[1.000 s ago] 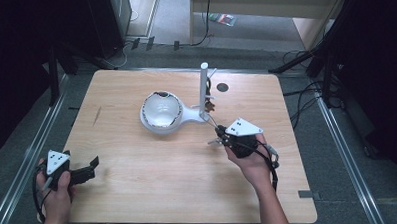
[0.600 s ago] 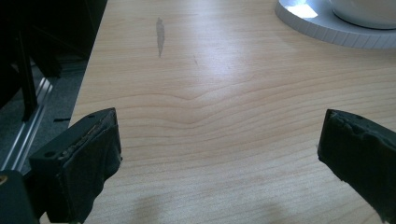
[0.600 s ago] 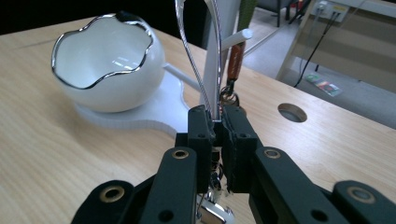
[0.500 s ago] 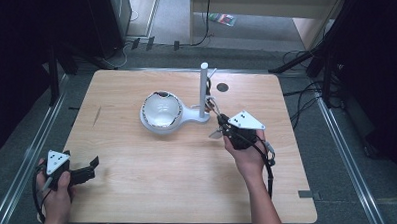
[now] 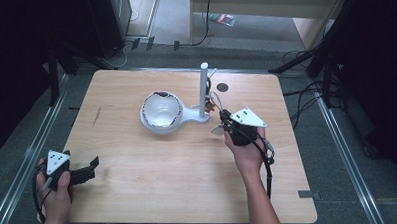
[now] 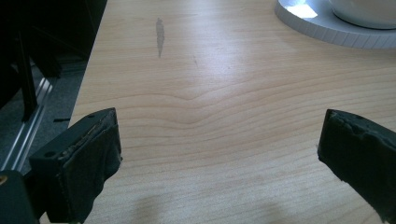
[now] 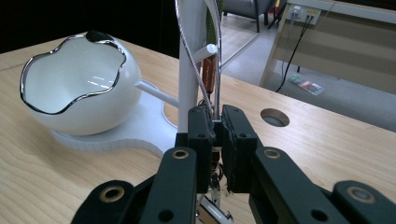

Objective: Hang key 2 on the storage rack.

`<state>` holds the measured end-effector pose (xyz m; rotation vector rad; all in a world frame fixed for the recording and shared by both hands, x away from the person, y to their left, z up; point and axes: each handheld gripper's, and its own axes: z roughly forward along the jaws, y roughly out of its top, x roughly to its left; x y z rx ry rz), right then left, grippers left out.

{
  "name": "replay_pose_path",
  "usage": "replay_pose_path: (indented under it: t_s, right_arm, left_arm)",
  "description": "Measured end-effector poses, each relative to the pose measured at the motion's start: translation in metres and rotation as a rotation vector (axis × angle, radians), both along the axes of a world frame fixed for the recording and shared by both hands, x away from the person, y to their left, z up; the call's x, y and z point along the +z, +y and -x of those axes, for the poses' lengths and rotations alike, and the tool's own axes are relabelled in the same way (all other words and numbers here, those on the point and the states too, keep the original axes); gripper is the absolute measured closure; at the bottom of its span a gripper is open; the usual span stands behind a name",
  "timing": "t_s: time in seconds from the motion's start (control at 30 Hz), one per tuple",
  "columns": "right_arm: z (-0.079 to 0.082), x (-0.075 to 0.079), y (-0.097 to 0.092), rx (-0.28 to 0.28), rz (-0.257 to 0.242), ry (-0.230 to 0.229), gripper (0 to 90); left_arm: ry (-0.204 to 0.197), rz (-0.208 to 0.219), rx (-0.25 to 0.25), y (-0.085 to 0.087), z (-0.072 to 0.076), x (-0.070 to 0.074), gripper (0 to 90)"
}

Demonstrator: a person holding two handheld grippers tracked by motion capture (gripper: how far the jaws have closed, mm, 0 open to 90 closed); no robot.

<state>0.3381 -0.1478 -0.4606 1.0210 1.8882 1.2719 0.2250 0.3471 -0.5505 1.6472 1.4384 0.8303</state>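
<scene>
A white stand (image 5: 186, 115) carries an egg-shaped white bowl (image 5: 161, 111) with a silver rim and an upright post (image 5: 204, 89). My right gripper (image 5: 222, 117) sits just right of the post's foot, shut on a thin wire key loop (image 7: 218, 84). The loop rises past a small peg (image 7: 205, 50) on the post (image 7: 191, 60), with a brown tag (image 7: 208, 74) beside it. Metal pieces (image 5: 218, 129) dangle under the right gripper (image 7: 215, 119). The bowl (image 7: 79, 88) stands to its left. My left gripper (image 5: 90, 163) rests open at the table's near left corner, and nothing lies between the left gripper (image 6: 219, 154) jaws.
A round cable hole (image 5: 222, 87) sits in the wooden table (image 5: 139, 184) behind the post. Metal rails (image 5: 18, 173) run along both table sides, and cables and dark stands (image 5: 310, 68) crowd the floor beyond. The stand's base edge (image 6: 317, 28) lies ahead of the left gripper.
My right gripper has edged a little toward the post with the key loop still in it. The left hand has kept still.
</scene>
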Motion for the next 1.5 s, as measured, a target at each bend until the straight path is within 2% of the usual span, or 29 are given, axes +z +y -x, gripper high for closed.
replay_pose_path:
  t_s: [0.53,0.77,0.97,1.1,1.27,1.5]
  right_arm:
    - [-0.007,-0.004,0.000,-0.052,-0.049,0.014,83.9]
    - [-0.012,-0.006,0.000,-0.059,-0.054,0.018,83.9]
    - [-0.014,-0.009,0.002,-0.052,-0.072,0.026,83.8]
    - [-0.013,-0.010,0.005,-0.030,-0.061,0.018,83.9]
    - [-0.018,-0.016,0.009,-0.033,-0.060,0.057,83.8]
    - [-0.024,-0.023,0.013,-0.029,-0.050,0.075,83.8]
  left_arm:
    - [0.003,0.002,0.002,0.000,0.000,0.000,0.0]
    - [0.003,0.002,0.000,0.000,0.000,0.000,0.0]
    - [0.003,0.002,0.000,0.000,0.000,0.000,0.0]
    - [0.002,0.002,0.000,0.000,0.000,0.000,0.0]
    - [0.000,0.000,0.000,0.000,0.000,0.000,0.0]
    - [0.000,0.001,-0.001,0.000,-0.001,0.000,0.0]
